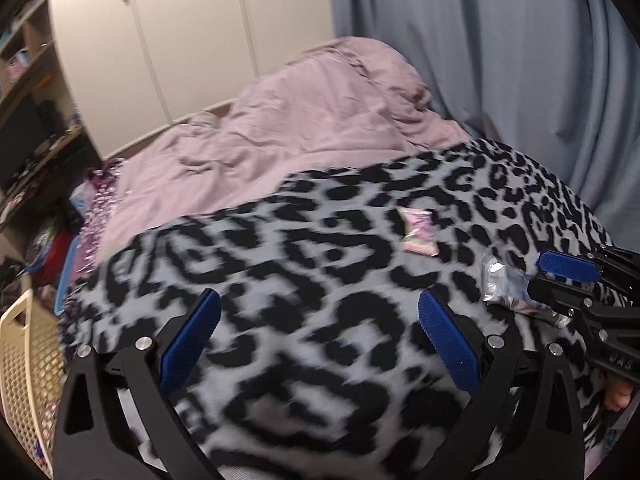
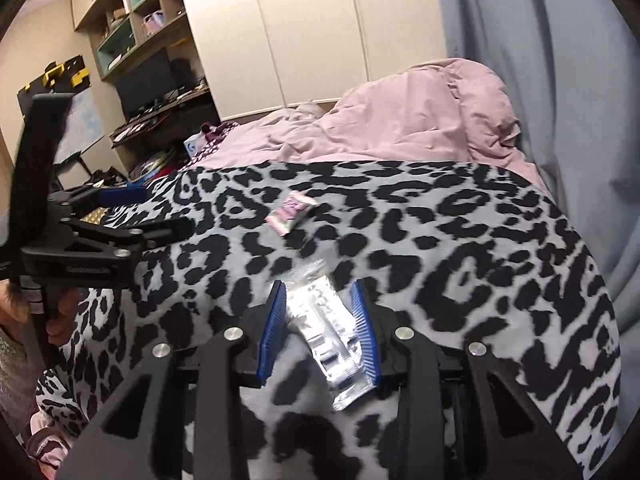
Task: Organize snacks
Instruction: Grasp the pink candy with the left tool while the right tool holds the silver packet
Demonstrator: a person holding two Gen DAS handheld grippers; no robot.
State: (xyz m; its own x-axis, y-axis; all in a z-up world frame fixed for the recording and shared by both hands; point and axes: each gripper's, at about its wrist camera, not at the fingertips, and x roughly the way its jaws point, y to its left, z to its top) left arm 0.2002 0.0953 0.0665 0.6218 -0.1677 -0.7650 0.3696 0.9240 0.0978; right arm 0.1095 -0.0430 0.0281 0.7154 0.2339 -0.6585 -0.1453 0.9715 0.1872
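Observation:
A silver snack packet [image 2: 328, 328] lies on the leopard-print blanket [image 2: 460, 248], and my right gripper [image 2: 320, 292] is shut on it, one blue pad on each side. From the left wrist view that gripper [image 1: 534, 276] enters from the right, with the silver packet [image 1: 500, 284] sticking out past its tips. A pink snack packet [image 2: 290, 214] lies loose farther up the blanket [image 1: 280, 280], also seen as the pink packet [image 1: 418, 232]. My left gripper [image 1: 320, 320] is open above bare blanket with nothing between its fingers. It shows at the left edge as the left gripper [image 2: 164, 212].
A rumpled pink duvet [image 1: 320, 120] covers the bed beyond the blanket. A cream perforated basket [image 1: 24, 360] stands at the lower left beside the bed. Cluttered shelves and a desk [image 2: 152, 80] line the left wall, white wardrobes [image 2: 312, 32] the back, and a grey curtain [image 1: 500, 60] the right.

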